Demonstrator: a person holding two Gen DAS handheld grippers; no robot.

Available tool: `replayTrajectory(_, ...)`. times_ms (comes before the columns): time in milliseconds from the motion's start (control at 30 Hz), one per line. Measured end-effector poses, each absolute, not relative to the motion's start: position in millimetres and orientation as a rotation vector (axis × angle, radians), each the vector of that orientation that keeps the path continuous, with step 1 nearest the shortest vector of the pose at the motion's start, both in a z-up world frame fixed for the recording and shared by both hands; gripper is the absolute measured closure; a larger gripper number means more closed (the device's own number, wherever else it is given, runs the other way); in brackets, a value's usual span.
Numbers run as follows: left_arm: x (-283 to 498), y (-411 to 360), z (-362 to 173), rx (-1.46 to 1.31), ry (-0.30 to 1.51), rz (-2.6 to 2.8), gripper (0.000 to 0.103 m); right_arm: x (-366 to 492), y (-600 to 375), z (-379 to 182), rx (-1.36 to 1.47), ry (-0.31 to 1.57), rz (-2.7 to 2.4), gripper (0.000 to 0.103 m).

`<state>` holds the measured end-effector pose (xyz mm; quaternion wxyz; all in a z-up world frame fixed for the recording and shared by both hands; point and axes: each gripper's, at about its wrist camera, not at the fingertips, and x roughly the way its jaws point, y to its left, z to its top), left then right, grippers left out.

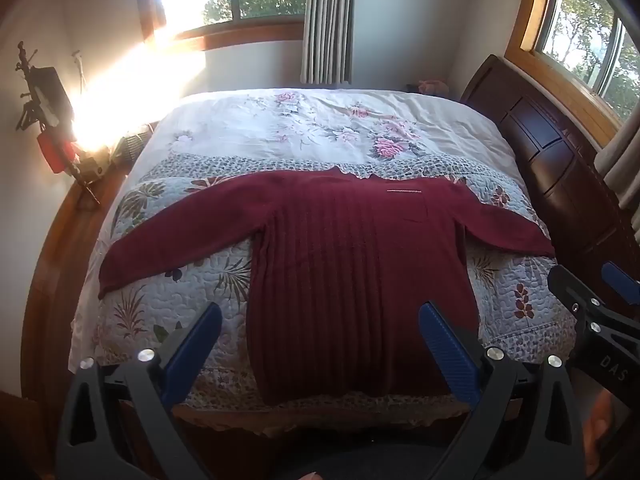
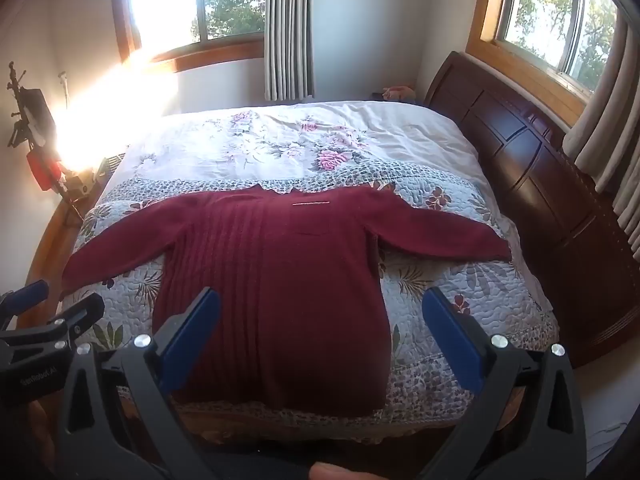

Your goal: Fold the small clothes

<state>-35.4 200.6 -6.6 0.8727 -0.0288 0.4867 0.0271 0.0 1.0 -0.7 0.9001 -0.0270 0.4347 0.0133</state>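
A dark red sweater (image 1: 360, 272) lies flat in the middle of the frame, on the bed (image 1: 280, 132), with both sleeves spread out to the sides and its hem near the lower edge of the quilt (image 1: 160, 300). The left tongs (image 1: 320, 344) stand wide apart at the bottom of the left wrist view, above the hem, and grip nothing. The right tongs (image 2: 320, 336) are also spread wide at the bottom of the right wrist view, empty, over the lower part of the sweater. A dark wooden headboard (image 2: 520, 152) stands at the right of the frame, and a bright window (image 2: 180, 4) is at the upper left.
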Motion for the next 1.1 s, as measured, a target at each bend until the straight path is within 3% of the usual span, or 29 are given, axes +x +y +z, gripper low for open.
replayTrajectory(1100, -35.5, 206.4, -0.7, -0.066, 0.996, 0.092, 0.004, 5.3, 5.4, -1.7, -0.053, 0.907, 0.055, 0.003)
